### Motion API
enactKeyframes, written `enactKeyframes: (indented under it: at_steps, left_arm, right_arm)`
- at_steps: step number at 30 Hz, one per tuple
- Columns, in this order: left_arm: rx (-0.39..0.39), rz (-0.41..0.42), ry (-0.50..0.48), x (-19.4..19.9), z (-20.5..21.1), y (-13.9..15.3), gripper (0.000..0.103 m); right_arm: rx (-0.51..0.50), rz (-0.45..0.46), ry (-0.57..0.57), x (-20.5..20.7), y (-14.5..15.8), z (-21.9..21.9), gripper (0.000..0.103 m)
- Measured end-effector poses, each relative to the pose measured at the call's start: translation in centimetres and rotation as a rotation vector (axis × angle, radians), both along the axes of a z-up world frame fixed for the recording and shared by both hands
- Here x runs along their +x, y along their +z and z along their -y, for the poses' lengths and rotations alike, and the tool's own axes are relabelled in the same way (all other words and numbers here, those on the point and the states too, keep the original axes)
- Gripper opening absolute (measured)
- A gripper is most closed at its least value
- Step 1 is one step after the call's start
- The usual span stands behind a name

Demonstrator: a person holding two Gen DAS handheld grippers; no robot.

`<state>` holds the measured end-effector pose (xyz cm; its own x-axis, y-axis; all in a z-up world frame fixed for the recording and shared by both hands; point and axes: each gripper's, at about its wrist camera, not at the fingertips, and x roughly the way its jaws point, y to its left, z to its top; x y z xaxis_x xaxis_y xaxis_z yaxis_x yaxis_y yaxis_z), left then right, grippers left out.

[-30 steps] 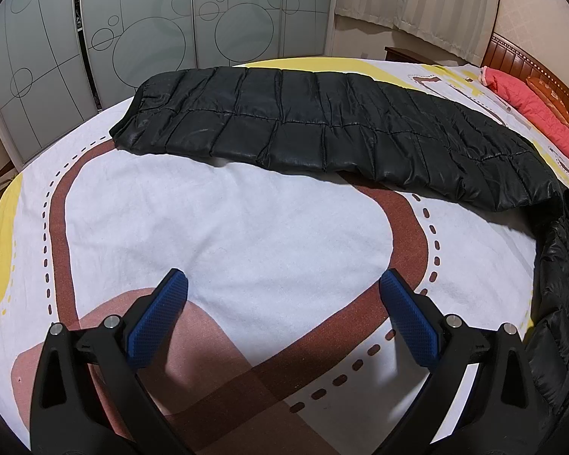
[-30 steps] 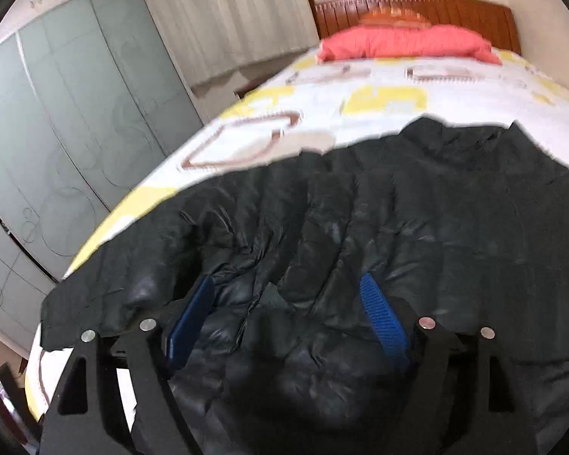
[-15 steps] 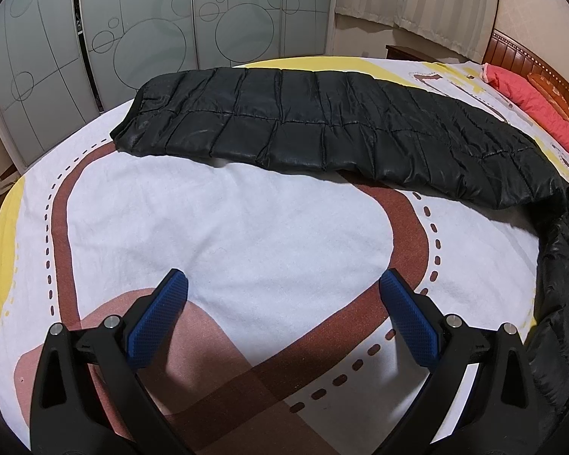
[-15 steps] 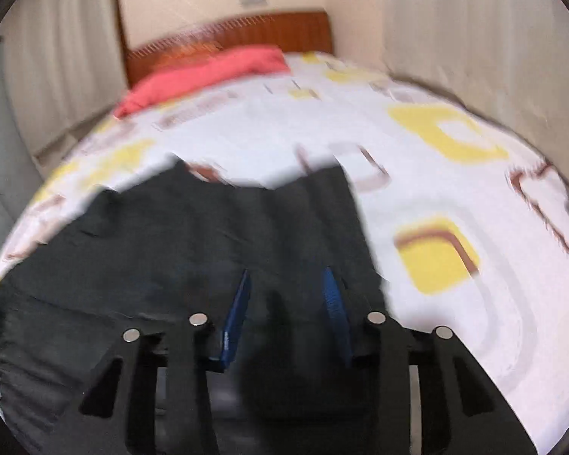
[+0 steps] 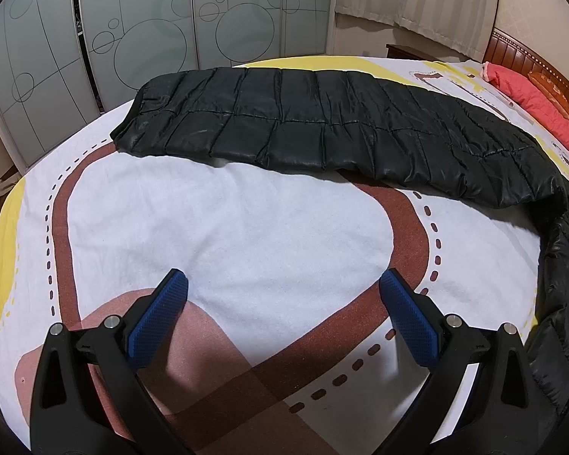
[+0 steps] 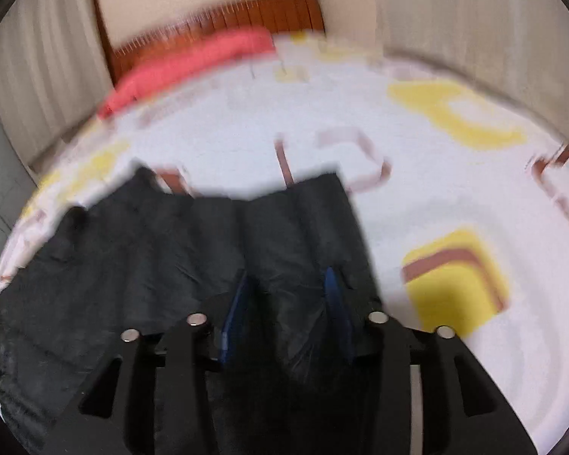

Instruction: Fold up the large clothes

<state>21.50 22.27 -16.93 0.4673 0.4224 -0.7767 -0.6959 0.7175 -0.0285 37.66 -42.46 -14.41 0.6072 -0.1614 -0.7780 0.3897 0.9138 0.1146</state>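
Since a second ago my right gripper [image 6: 290, 299] has swung away from the wardrobe side and now faces the wooden headboard [image 6: 223, 24], while my left gripper [image 5: 282, 295] has kept its place over the bedspread [image 5: 246, 227]. From the left wrist view, the left gripper's two blue pads [image 5: 159, 314] stand wide apart, released, with nothing between them, hovering above a white bedspread printed with brown bands, dashed lines and yellow patches. A black quilted jacket [image 5: 322, 129] lies flat across the bed from ten o'clock to three o'clock, one long padded stretch reaching toward the frosted wardrobe doors [image 5: 132, 26] at eleven o'clock. More of the jacket runs down the picture's edge from three to five o'clock, near the right-hand finger but apart from it. A coral pillow [image 5: 531, 102] rests at two o'clock, against the headboard. From the right wrist view, which is blurred by motion, the jacket fills the lower left, from nine o'clock to the centre, its far edge ending at the middle of the frame. A ridge of its black fabric sits bunched between the right gripper's blue pads, which stand about half apart; the jaws are easing open, and I cannot tell whether the pads press on the cloth. The pillow lies at eleven o'clock below the headboard, and pale curtains [image 6: 455, 19] hang at one o'clock. Yellow and brown squares of the bedspread show at three o'clock.
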Motion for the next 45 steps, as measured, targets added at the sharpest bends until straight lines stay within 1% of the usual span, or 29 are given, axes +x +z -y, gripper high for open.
enactKeyframes:
  at_steps: [1,2,3,5,8,11,12,14,15,17,19,21,23,25,26,29,31,36,37,40,41,45]
  left_arm:
    - [0.0,0.0,0.0,0.0,0.0,0.0,0.101]
    - [0.0,0.0,0.0,0.0,0.0,0.0,0.101]
    - [0.0,0.001,0.0,0.0,0.0,0.0,0.101]
    - [0.001,0.0,0.0,0.0,0.0,0.0,0.101]
    - [0.0,0.001,0.0,0.0,0.0,0.0,0.101]
    - [0.0,0.0,0.0,0.0,0.0,0.0,0.101]
    - [0.0,0.001,0.0,0.0,0.1,0.0,0.101]
    - [0.001,0.0,0.0,0.0,0.1,0.0,0.101]
    - [0.001,0.0,0.0,0.0,0.0,0.0,0.101]
    - [0.001,0.001,0.0,0.0,0.1,0.0,0.101]
    - [0.001,0.001,0.0,0.0,0.1,0.0,0.101]
    - [0.003,0.0,0.0,0.0,0.1,0.0,0.101]
    - [0.0,0.001,0.0,0.0,0.1,0.0,0.101]
    - [0.001,0.001,0.0,0.0,0.1,0.0,0.101]
    - [0.0,0.0,0.0,0.0,0.1,-0.1,0.101]
    - [-0.001,-0.001,0.0,0.1,0.2,-0.1,0.101]
    - [-0.006,-0.003,0.0,0.1,0.1,-0.1,0.101]
    - [-0.051,0.0,-0.012,0.2,-0.6,0.2,0.101]
    - [-0.065,0.011,-0.018,0.0,-0.8,0.3,0.101]
    - [-0.15,0.123,-0.013,-1.2,-2.5,0.9,0.101]
    - [-0.183,0.167,0.0,-1.7,-3.4,1.1,0.101]
    - [-0.279,0.287,0.071,-2.0,-7.1,0.9,0.101]
  right_arm:
    - [-0.019,-0.004,0.001,0.1,0.1,-0.2,0.049]
    - [-0.04,-0.019,0.0,0.2,0.8,-0.7,0.049]
    - [-0.054,-0.015,0.003,0.0,1.5,-1.2,0.049]
    - [-0.058,0.046,0.014,-1.4,3.1,-2.5,0.049]
    - [-0.039,0.095,0.051,-3.3,3.8,-4.7,0.049]
    - [-0.041,0.09,0.104,-4.0,2.7,-7.2,0.049]
    - [-0.047,0.073,0.119,-3.8,1.9,-7.9,0.049]
    - [-0.059,0.003,0.141,-2.9,-0.3,-8.7,0.049]
    - [-0.077,-0.005,0.141,-2.7,-0.7,-8.9,0.05]
    - [-0.08,0.002,0.132,-2.7,0.0,-9.0,0.05]
    - [-0.051,0.023,0.121,-3.1,0.8,-9.0,0.05]
    - [-0.048,0.043,0.137,-3.4,1.3,-9.7,0.05]
    - [-0.086,0.029,0.158,-3.2,0.8,-10.9,0.051]
    - [-0.108,0.005,0.158,-2.7,-0.8,-11.2,0.053]
    - [-0.121,0.015,0.154,-3.1,-1.0,-11.6,0.053]
    - [-0.14,0.02,0.149,-3.3,-1.1,-11.8,0.054]
    - [-0.134,0.028,0.148,-3.4,-1.2,-11.6,0.055]
    - [-0.139,0.04,0.14,-3.7,-1.3,-11.8,0.056]
    - [-0.138,0.042,0.139,-3.7,-1.3,-11.8,0.056]
    - [-0.139,0.043,0.139,-3.8,-1.3,-11.9,0.057]
    - [-0.139,0.044,0.138,-3.8,-1.3,-11.8,0.057]
    - [-0.14,0.046,0.136,-3.9,-1.3,-11.8,0.058]
